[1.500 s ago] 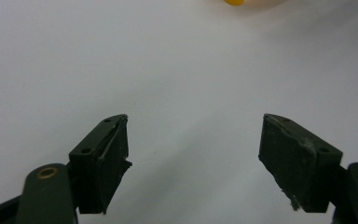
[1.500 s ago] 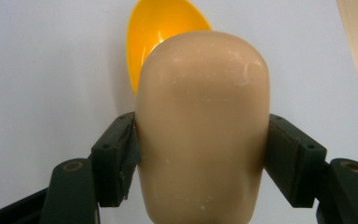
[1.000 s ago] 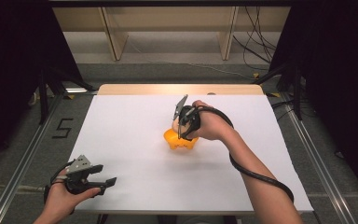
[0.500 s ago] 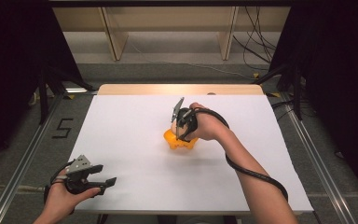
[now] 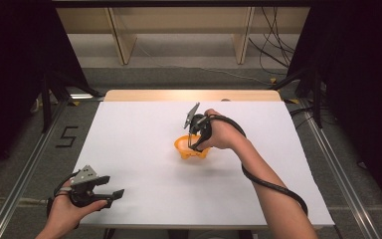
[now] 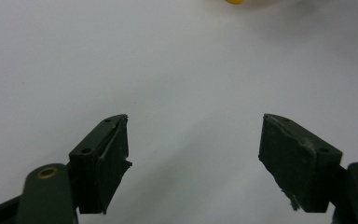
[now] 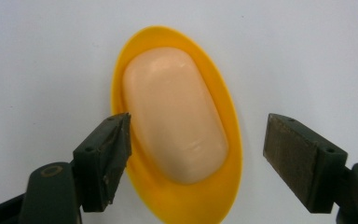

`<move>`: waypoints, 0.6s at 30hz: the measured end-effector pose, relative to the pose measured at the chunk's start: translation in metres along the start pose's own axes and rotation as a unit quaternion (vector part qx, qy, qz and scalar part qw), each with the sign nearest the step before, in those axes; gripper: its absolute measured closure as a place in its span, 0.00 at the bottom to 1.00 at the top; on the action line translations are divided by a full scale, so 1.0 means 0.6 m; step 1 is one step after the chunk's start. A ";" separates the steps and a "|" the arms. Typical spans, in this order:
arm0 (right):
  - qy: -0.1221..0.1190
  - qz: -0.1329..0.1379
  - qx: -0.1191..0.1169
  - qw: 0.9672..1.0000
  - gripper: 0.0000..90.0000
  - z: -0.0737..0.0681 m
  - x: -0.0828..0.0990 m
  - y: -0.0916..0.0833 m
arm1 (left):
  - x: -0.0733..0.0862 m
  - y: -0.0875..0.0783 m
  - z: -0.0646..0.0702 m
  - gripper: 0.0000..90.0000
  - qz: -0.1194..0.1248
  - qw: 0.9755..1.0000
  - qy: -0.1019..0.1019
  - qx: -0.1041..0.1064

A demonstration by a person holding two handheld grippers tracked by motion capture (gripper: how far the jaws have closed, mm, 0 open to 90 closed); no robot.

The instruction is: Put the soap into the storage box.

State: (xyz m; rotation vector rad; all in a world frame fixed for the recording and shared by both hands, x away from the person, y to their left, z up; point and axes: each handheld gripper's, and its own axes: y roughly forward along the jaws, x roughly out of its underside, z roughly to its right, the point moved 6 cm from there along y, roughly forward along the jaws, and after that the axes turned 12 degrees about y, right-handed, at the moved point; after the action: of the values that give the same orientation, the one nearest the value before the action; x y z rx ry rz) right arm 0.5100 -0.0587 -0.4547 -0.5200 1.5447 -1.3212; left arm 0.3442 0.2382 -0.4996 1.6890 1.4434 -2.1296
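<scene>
A yellow oval soap dish (image 7: 233,154) lies on the white table and holds a pale peach bar of soap (image 7: 175,112). In the high view the dish (image 5: 185,148) sits near the table's middle. My right gripper (image 7: 196,149) hangs just above it, open, with its jaws standing either side of the soap's near end and touching nothing. At the table's front left corner my left gripper (image 5: 110,195) is open over bare surface. In the left gripper view, its jaws (image 6: 193,149) stand wide apart with nothing between them, and a sliver of the yellow dish (image 6: 235,1) shows at the top edge.
The white sheet (image 5: 144,134) covers the table, with a strip of wood (image 5: 189,95) at its far edge. Metal rails (image 5: 22,164) run along both sides. A cable (image 5: 273,184) trails from my right gripper along the forearm. Wooden shelving (image 5: 124,35) stands beyond the table.
My right gripper has shifted slightly left and lower over the soap dish. My left gripper has stayed in place.
</scene>
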 end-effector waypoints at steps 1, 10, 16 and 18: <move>-0.002 0.004 -0.006 1.000 0.26 -0.002 0.000 -0.002 | 0.000 0.000 0.000 0.26 0.000 1.000 0.000 0.000; 0.016 0.070 0.012 0.997 0.26 -0.018 0.053 -0.036 | 0.004 -0.004 -0.004 0.26 -0.014 1.000 0.008 0.004; 0.080 0.114 0.030 0.990 0.27 -0.023 0.151 -0.063 | 0.005 0.000 -0.003 0.26 -0.013 1.000 0.006 0.002; 0.108 0.122 0.033 0.986 0.27 -0.026 0.183 -0.067 | 0.004 0.002 -0.002 0.26 -0.008 1.000 0.001 -0.002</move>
State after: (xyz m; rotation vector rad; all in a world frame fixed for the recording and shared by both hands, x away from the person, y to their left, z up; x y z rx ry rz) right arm 0.4402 -0.1537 -0.4635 -0.1418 1.6745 -1.2640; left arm 0.3449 0.2395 -0.5023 1.6844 1.4666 -2.1329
